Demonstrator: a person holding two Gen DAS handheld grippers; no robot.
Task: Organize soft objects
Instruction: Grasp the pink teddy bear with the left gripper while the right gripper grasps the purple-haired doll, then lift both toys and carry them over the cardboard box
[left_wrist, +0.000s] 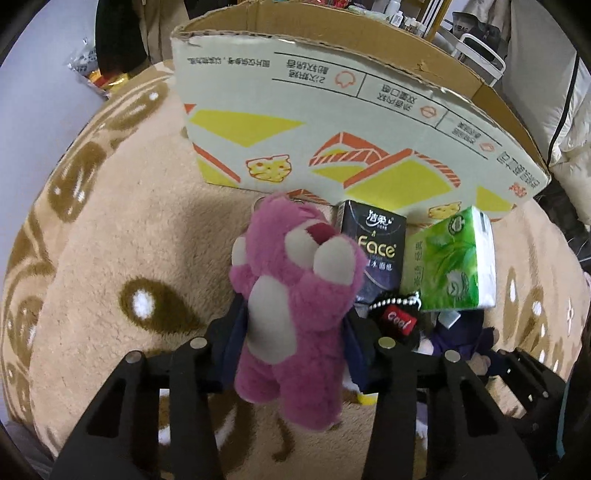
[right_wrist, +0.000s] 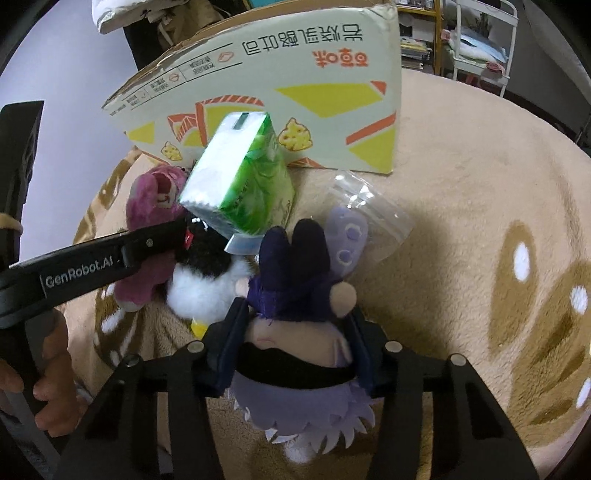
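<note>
Left gripper (left_wrist: 291, 328) clamps fuzzy pink plush bear (left_wrist: 295, 295) (lifted over beige fleece blanket (left_wrist: 122, 236)); right gripper (right_wrist: 291, 325) squeezes purple-haired soft doll (right_wrist: 295, 295), near printed cardboard box (right_wrist: 295, 74).

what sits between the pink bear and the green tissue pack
In the left wrist view, the dark Face tissue pack stands between the pink bear and the green tissue pack.

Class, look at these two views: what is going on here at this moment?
A person holds a gripper in each hand over a beige blanket. The left gripper is shut on a pink plush bear; the right gripper is shut on a purple plush doll. A cardboard box stands behind, with a green tissue pack in front of it.
</note>
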